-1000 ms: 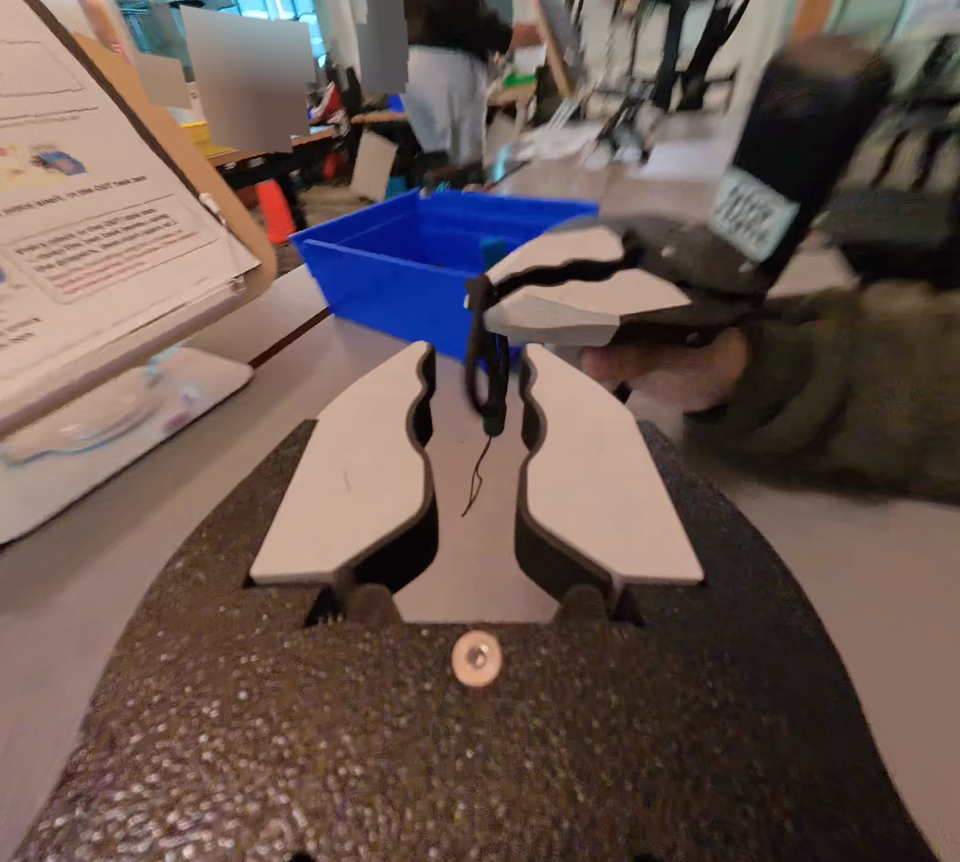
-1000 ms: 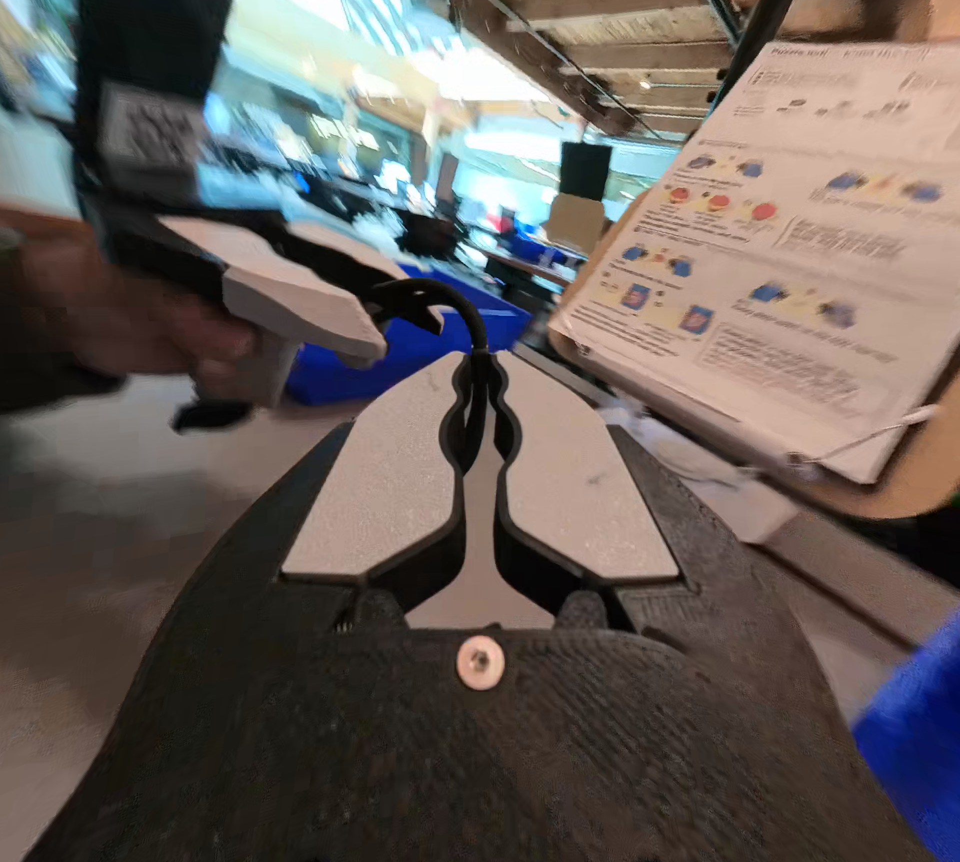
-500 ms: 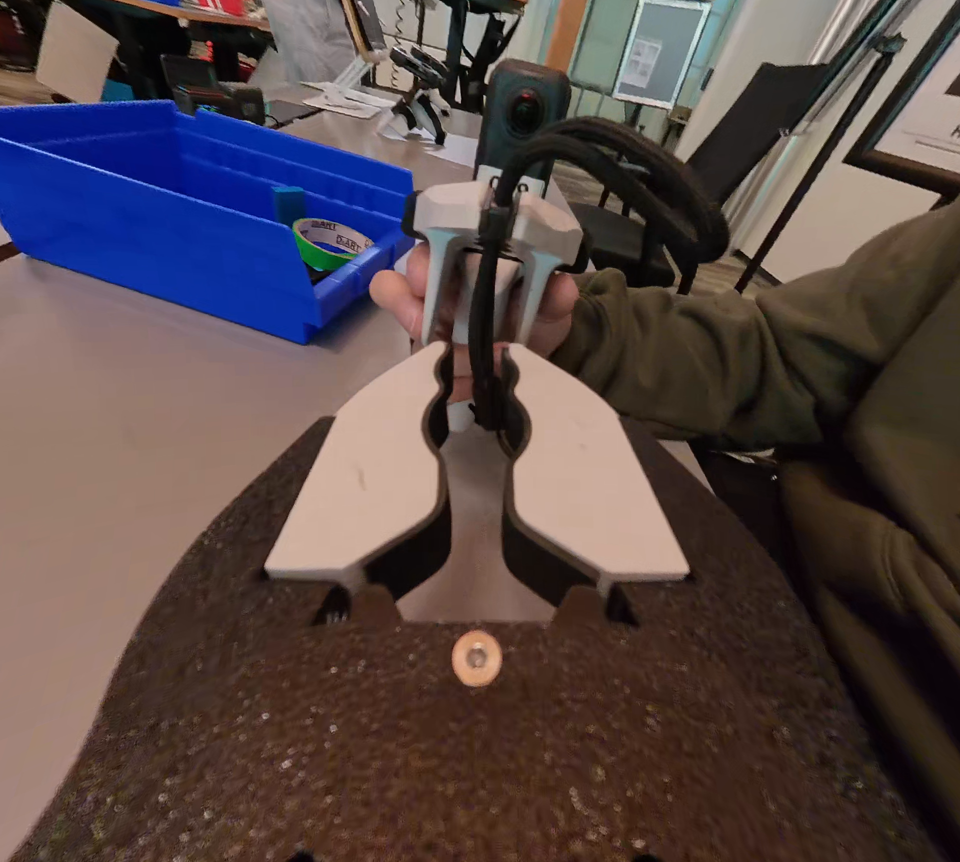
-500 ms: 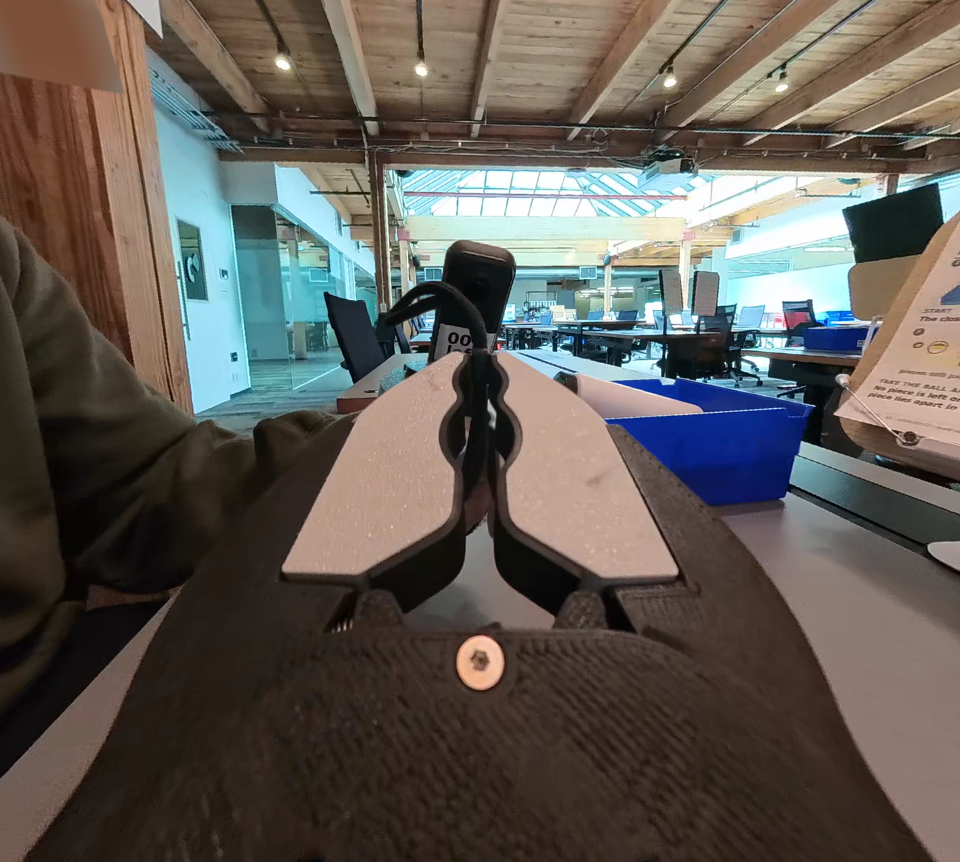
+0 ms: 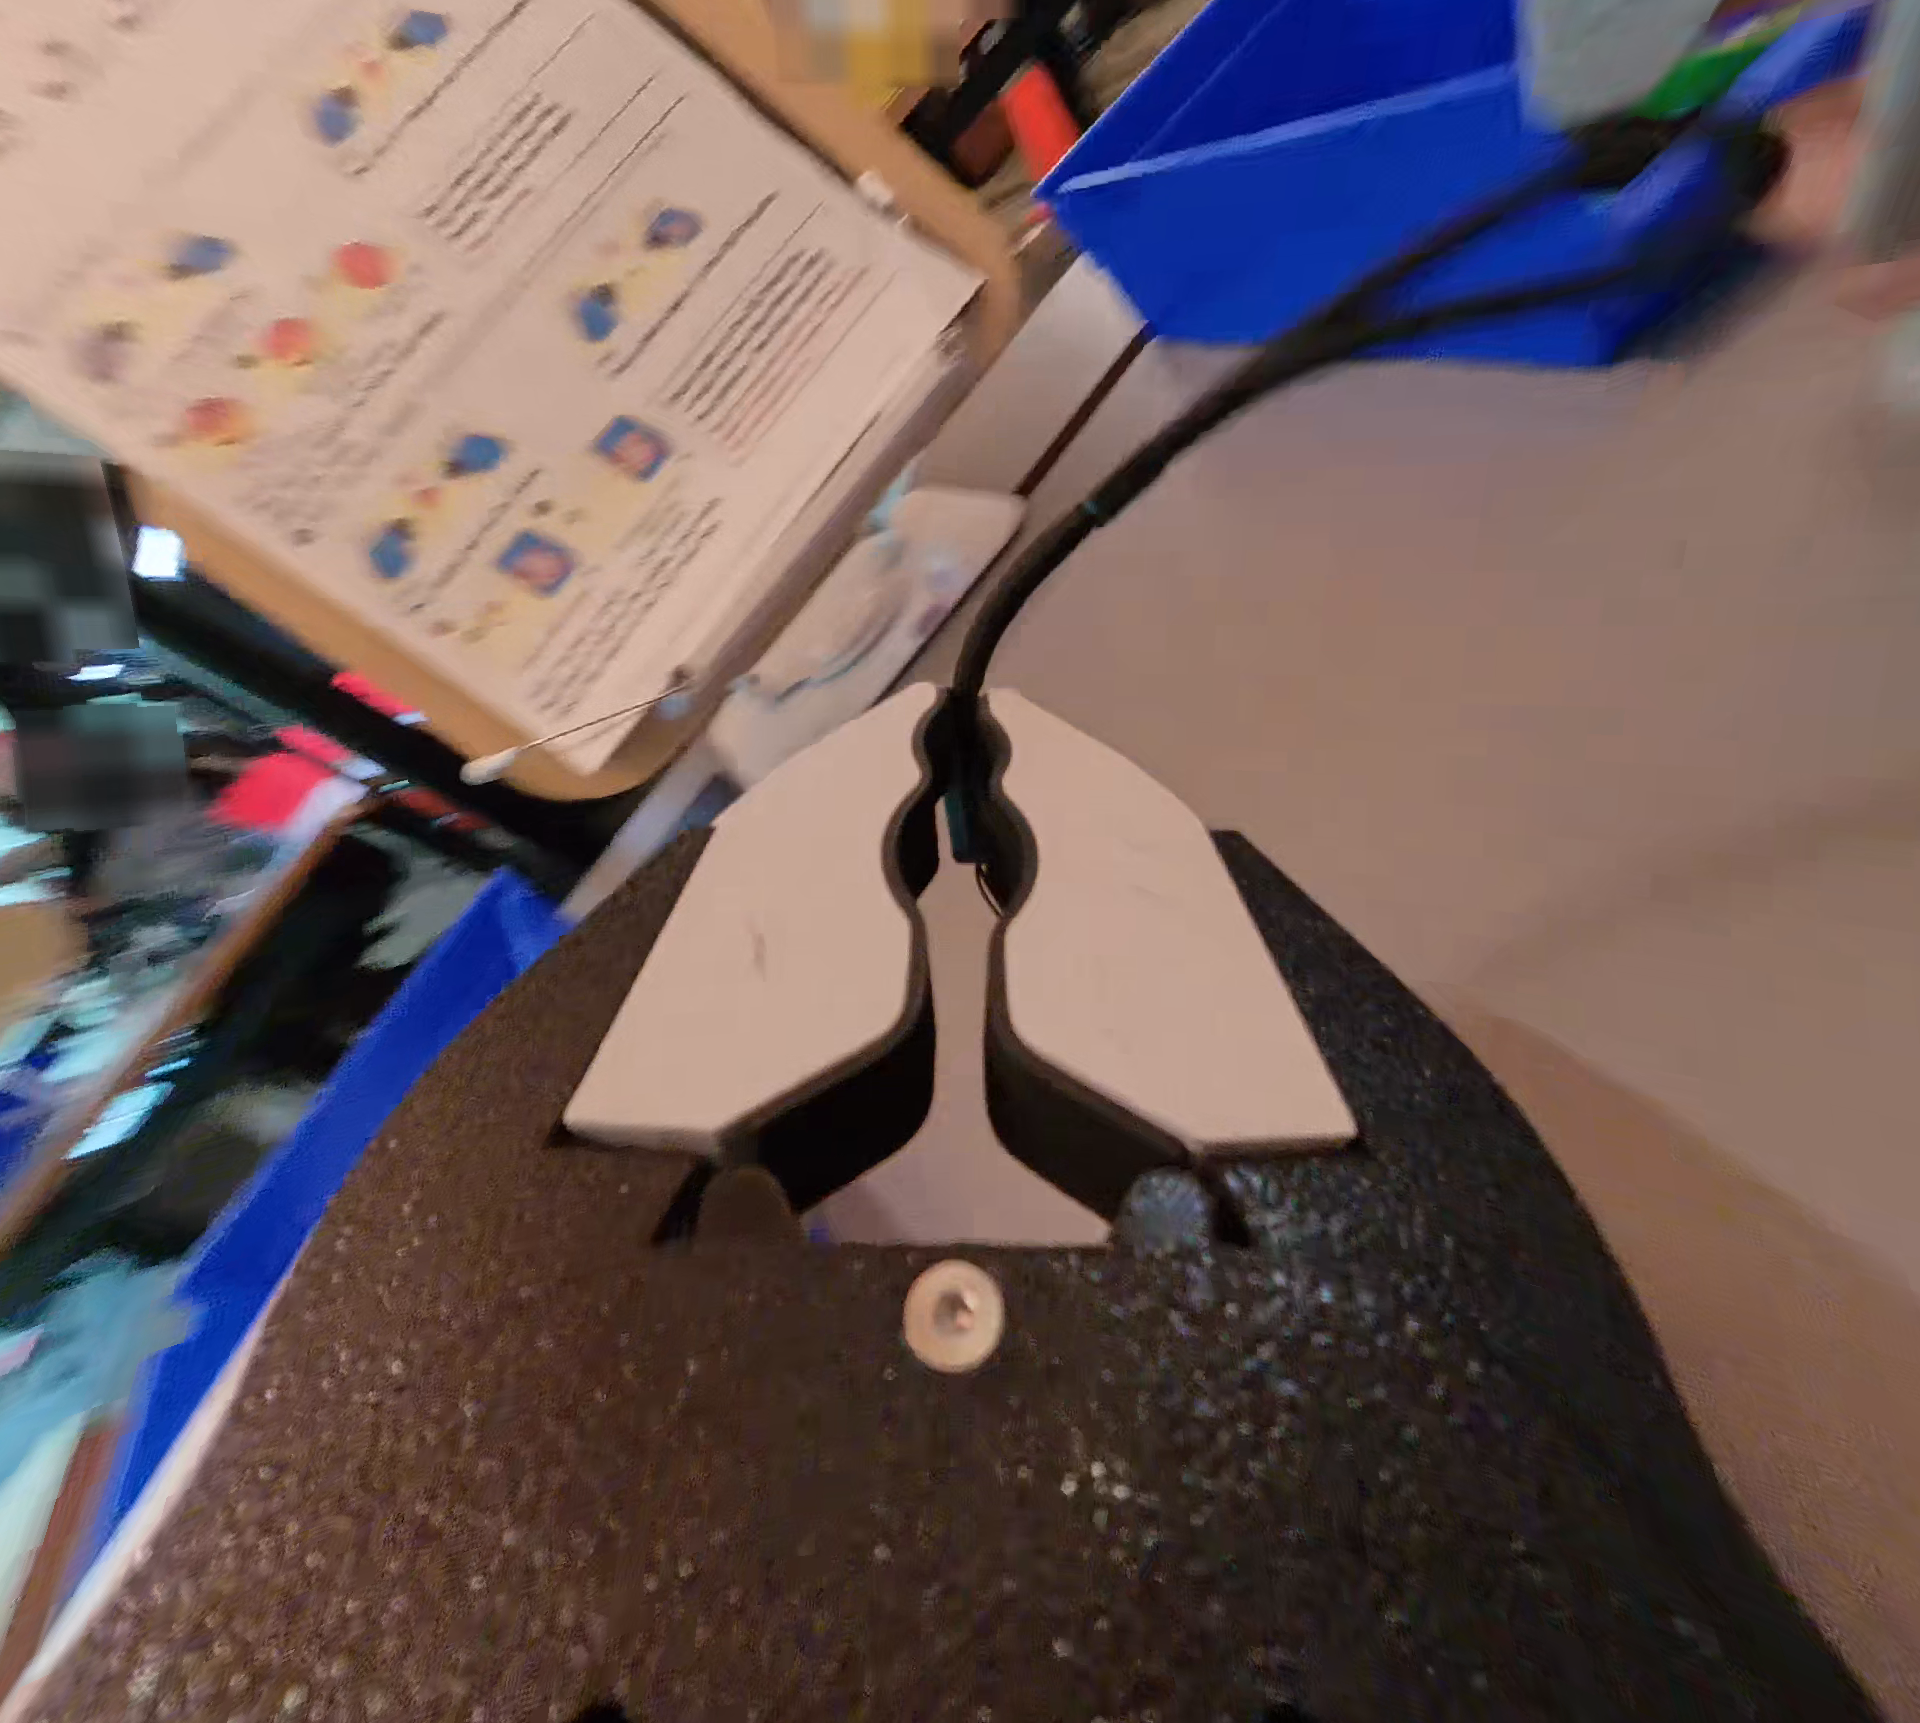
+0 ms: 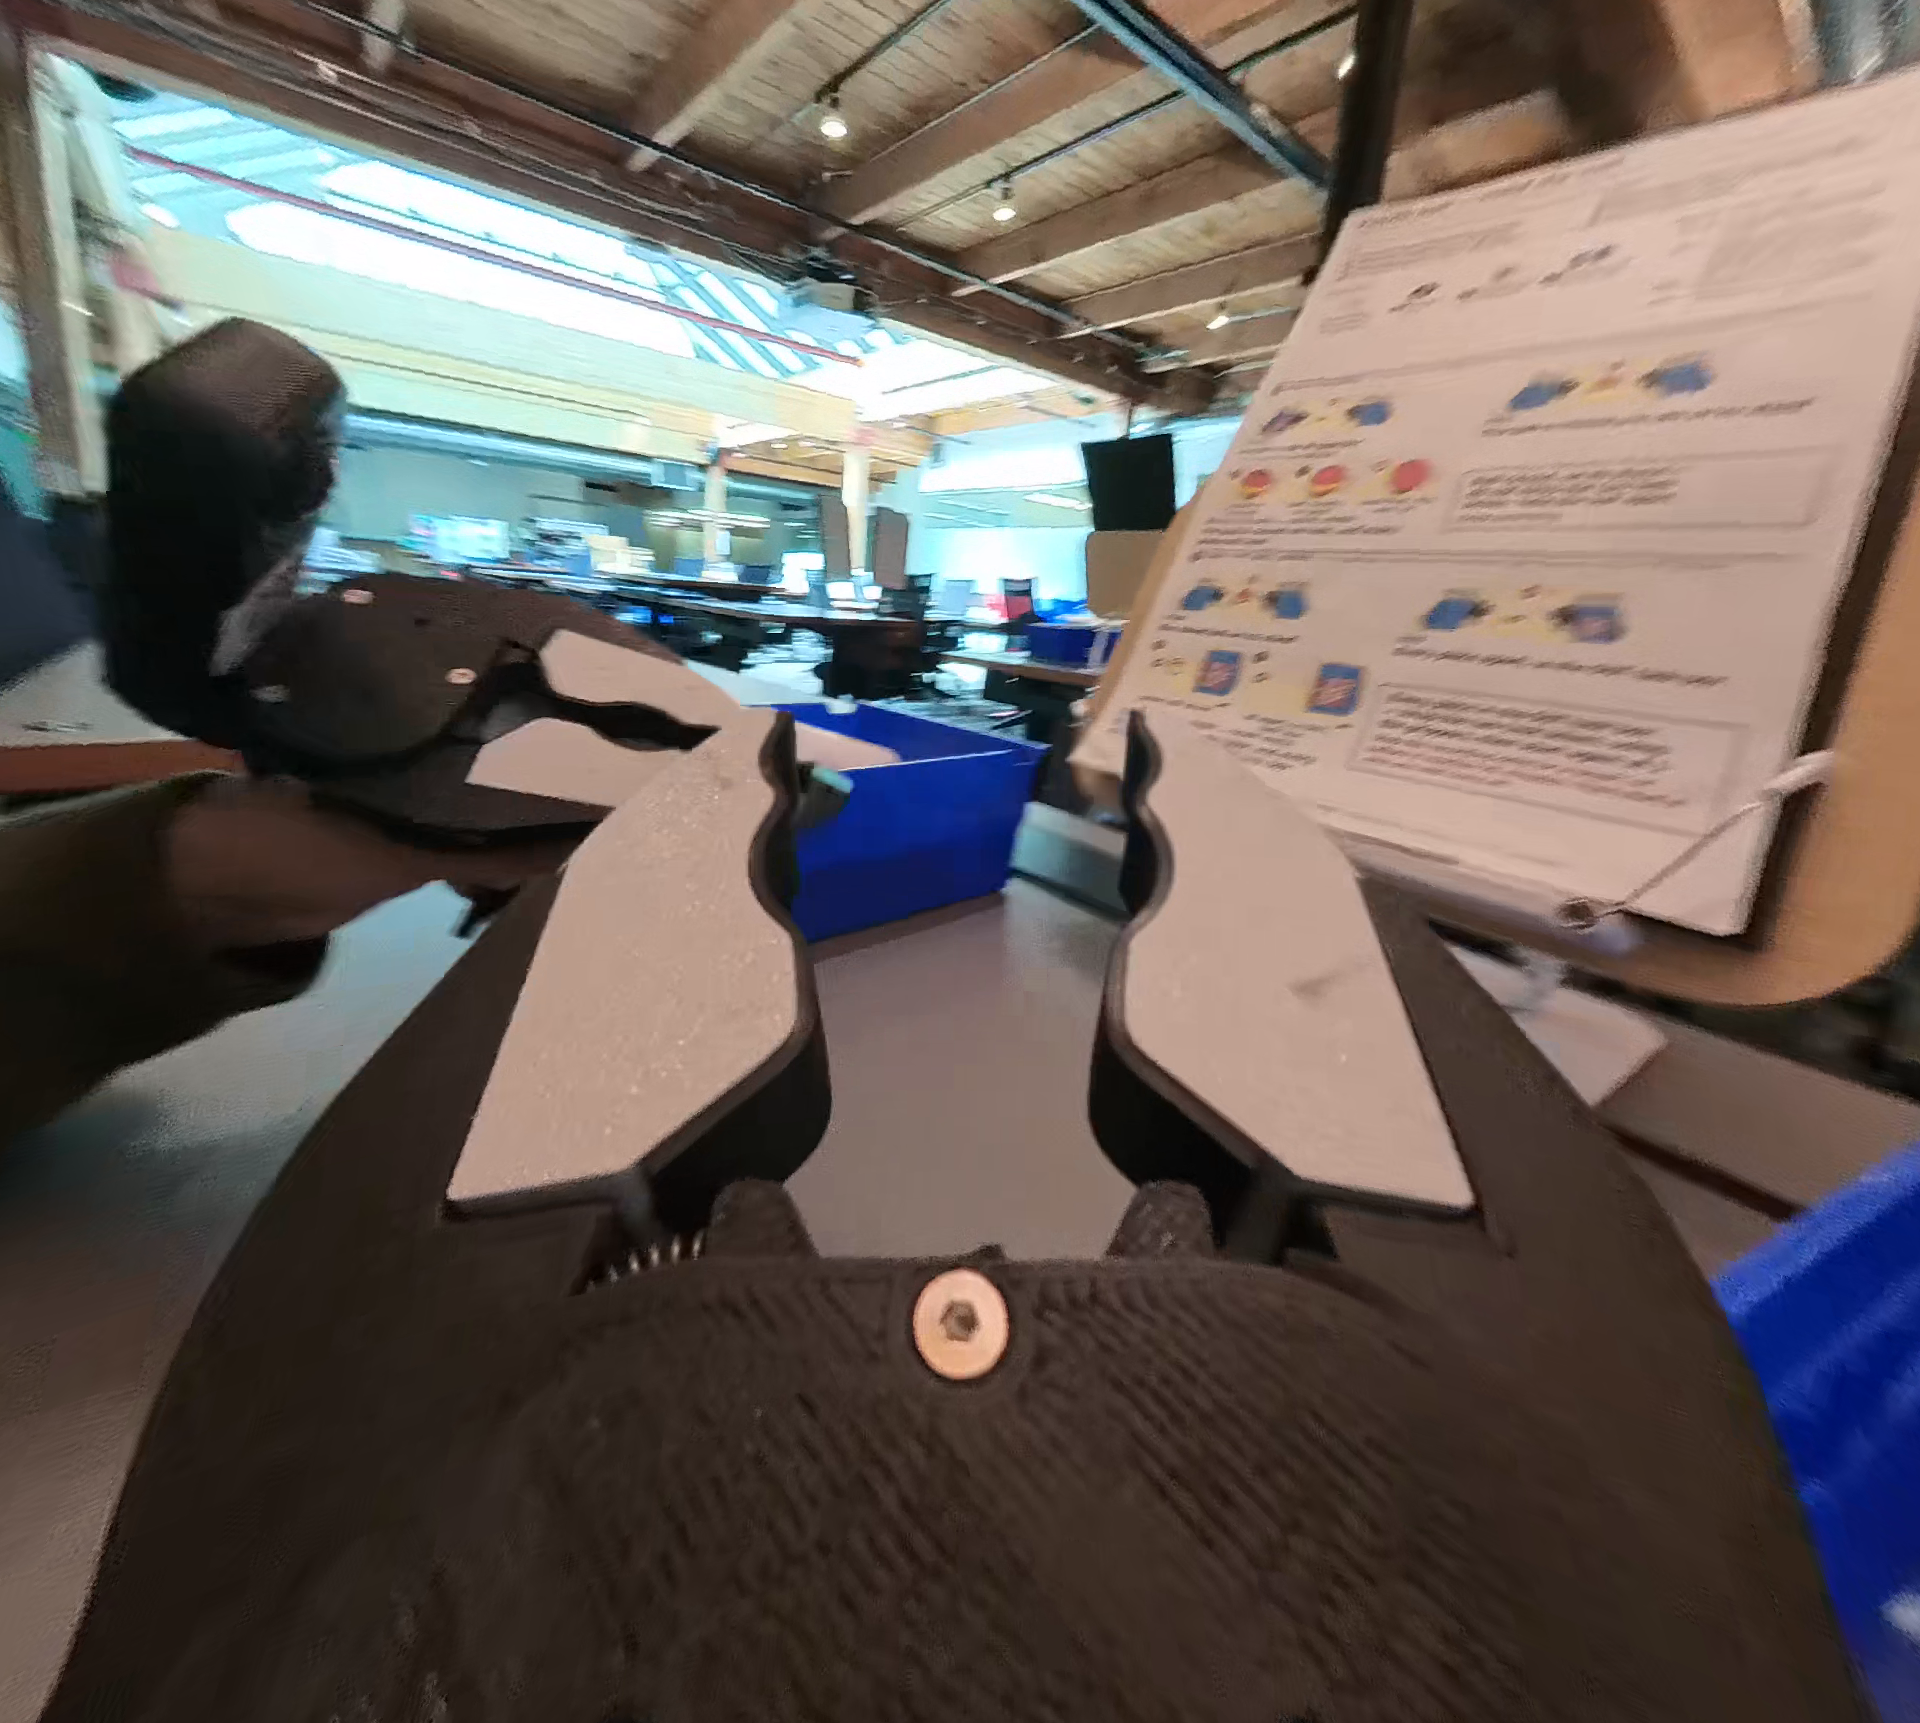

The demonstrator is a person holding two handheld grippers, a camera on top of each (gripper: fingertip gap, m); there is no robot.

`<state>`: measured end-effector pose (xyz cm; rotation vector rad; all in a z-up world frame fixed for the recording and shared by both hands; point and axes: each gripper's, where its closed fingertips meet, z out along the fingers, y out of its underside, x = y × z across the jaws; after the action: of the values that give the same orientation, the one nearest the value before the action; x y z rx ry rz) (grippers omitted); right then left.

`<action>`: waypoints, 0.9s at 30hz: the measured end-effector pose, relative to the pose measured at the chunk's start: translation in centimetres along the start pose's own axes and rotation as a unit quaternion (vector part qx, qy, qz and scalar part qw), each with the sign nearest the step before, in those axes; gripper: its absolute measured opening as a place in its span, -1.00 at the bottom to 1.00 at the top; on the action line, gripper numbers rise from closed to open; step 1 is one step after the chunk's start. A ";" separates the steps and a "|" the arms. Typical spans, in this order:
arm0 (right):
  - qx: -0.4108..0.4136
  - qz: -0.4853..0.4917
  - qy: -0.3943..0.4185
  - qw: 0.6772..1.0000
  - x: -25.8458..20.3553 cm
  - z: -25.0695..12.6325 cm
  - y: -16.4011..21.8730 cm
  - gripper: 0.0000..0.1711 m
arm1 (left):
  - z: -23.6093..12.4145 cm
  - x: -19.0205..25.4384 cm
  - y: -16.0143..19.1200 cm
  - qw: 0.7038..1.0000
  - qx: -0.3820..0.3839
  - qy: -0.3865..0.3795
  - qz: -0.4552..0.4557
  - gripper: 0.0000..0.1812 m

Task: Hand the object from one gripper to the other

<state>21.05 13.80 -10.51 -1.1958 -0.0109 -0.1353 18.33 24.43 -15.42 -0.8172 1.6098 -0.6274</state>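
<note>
Left gripper (image 5: pixel 961 738) pinches the black cord (image 5: pixel 1127 484), which arcs up toward the blue bin (image 5: pixel 1299 219). Right gripper (image 6: pixel 961 764) gapes wide, fingers (image 6: pixel 665 967) empty, facing that bin.

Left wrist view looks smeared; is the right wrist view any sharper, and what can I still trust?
Left wrist view: motion blur smears the blue plastic bin; the thin black cord in the left hand-held gripper reads clearly. Right wrist view: sharper, edges softened; open right hand-held gripper crisp.

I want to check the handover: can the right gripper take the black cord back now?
Probably yes. The right gripper has open, empty jaws, and the cord hangs free beyond the left gripper.
</note>
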 end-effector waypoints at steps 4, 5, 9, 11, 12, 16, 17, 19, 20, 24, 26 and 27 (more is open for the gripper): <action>-0.012 -0.137 0.034 0.990 -0.2 -0.1 -0.2 -0.29 | 0.2 -1.1 2.1 0.994 -0.076 -0.053 0.054 -0.97; -0.036 -0.172 0.027 0.984 -0.8 0.2 0.6 -0.34 | 0.3 -0.7 1.9 0.995 -0.067 -0.045 0.052 -0.97; -0.140 -0.308 0.003 0.941 -3.3 1.2 4.6 -0.55 | 0.4 0.9 0.3 0.998 -0.039 -0.016 0.042 -0.97; -0.176 -0.342 -0.009 0.923 -4.2 1.5 6.1 -0.57 | 0.4 1.5 -0.2 0.998 -0.035 -0.014 0.054 -0.96; -0.190 -0.348 -0.011 0.918 -4.5 1.6 6.6 -0.59 | 0.4 1.8 -0.6 0.998 -0.027 -0.012 0.059 -0.97; -0.213 -0.334 0.019 0.918 -3.8 1.6 6.9 -0.76 | 0.3 3.1 -1.9 0.998 0.000 0.006 0.064 -0.97; -0.216 -0.324 0.023 0.921 -3.6 1.5 7.0 -0.85 | 0.3 3.3 -2.1 0.998 0.000 0.010 0.065 -0.97; -0.223 -0.306 0.027 0.925 -3.1 1.3 7.0 -0.93 | 0.4 3.6 -2.2 0.998 0.000 0.012 0.068 -0.97; -0.226 -0.296 0.035 0.928 -2.7 1.2 6.9 -0.94 | 0.4 3.7 -2.1 0.997 0.000 0.014 0.071 -0.97; -0.219 -0.240 0.035 0.945 -2.1 1.1 6.6 -0.94 | 0.5 4.4 -2.6 0.998 0.029 0.042 0.033 -0.95; -0.198 -0.160 0.019 0.967 -2.2 1.1 6.3 -0.93 | 0.3 5.1 -3.3 0.993 0.065 0.096 -0.038 -0.80; -0.176 -0.109 0.007 0.978 -2.3 1.1 5.7 -0.94 | 0.1 5.4 -3.8 0.984 0.086 0.129 -0.090 -0.69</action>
<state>19.53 17.14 -15.60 -1.5458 -0.1100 -0.3501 18.54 17.85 -15.80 -0.7814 1.6951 -1.0221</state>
